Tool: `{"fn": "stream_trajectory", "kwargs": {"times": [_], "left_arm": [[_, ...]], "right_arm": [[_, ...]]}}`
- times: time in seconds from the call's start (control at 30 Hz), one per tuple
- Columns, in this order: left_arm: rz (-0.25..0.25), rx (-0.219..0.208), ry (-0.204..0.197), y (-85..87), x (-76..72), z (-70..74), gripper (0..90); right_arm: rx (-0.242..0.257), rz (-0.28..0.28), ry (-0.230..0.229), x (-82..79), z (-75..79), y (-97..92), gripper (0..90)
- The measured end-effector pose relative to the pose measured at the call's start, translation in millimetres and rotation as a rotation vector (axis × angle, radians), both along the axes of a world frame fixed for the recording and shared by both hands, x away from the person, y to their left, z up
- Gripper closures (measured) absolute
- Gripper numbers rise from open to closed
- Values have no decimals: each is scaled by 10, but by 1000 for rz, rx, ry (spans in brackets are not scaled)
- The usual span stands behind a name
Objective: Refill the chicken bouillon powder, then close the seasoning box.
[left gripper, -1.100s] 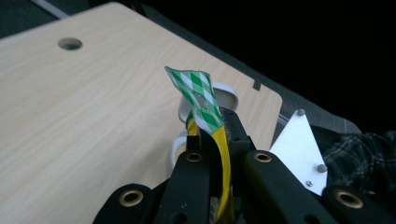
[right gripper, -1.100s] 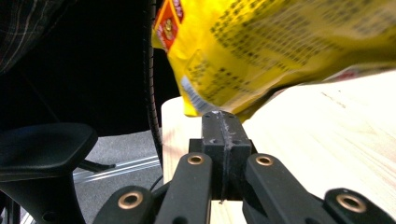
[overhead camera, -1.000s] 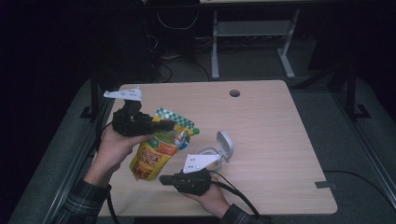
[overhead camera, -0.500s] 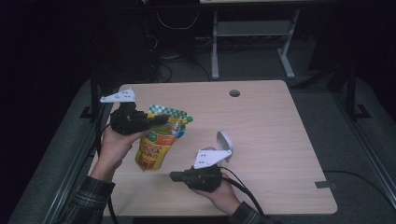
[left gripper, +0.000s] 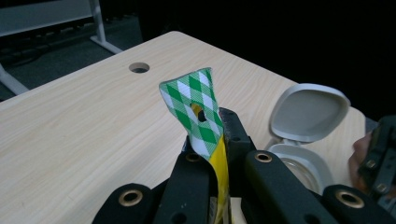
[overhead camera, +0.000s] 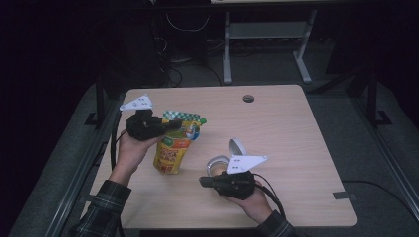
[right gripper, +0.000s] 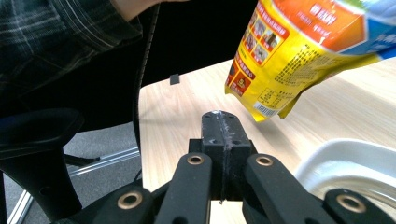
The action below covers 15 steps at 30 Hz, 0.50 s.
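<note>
A: Where the left gripper (overhead camera: 170,126) is seen at the left of the high view, what is held in it?

B: A yellow snack bag (overhead camera: 174,148) is pinched by its green-checked top edge. In the left gripper view the checked strip (left gripper: 196,112) is seen clamped between the two black jaws, rising above them at the middle of the frame.

A: Is the bag on the table (overhead camera: 296,143)?

B: It is lifted. In the right gripper view the bag (right gripper: 299,51) is seen hanging at the upper right of the frame, its lower corner clear of the wood, with a shadow cast beneath it.

A: And the right gripper (overhead camera: 205,182)?

B: It is held low at the bottom centre of the high view, pointed toward the left of the frame. In its own view the jaws are pressed together, with nothing between them.

A: What else is seen on the table?

B: A small round white container (overhead camera: 220,165) with its hinged lid (overhead camera: 237,146) flipped open is placed just beside the right gripper. It is also seen at the right of the left gripper view (left gripper: 299,161). A round hole (overhead camera: 248,98) is cut in the tabletop toward the upper centre.
</note>
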<state>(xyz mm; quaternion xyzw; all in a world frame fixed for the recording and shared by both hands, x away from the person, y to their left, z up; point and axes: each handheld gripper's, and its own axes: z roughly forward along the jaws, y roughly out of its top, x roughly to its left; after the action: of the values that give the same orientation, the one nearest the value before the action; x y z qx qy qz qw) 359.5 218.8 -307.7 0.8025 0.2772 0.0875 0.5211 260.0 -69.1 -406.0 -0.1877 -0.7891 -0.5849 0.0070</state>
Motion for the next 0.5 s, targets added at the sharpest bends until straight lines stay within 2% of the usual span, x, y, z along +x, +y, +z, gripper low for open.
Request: {"fn": "stream_trajectory", "kwargs": {"times": [0.17, 0.33, 0.37, 0.4, 0.5], "left_arm": [[7, -14, 8, 0, 68, -133, 896], [17, -10, 18, 69, 51, -278, 893], [18, -23, 18, 94, 42, -297, 892], [16, -55, 22, 138, 22, -316, 892], [21, -70, 11, 234, -38, -338, 890]], "right_arm": [[2, -16, -2, 25, 25, -146, 898], [2, -31, 0, 41, 40, -258, 898], [0, -37, -2, 44, 44, -275, 898], [-1, -38, -4, 49, 47, -285, 898], [-2, -46, -6, 61, 61, -323, 898]]}}
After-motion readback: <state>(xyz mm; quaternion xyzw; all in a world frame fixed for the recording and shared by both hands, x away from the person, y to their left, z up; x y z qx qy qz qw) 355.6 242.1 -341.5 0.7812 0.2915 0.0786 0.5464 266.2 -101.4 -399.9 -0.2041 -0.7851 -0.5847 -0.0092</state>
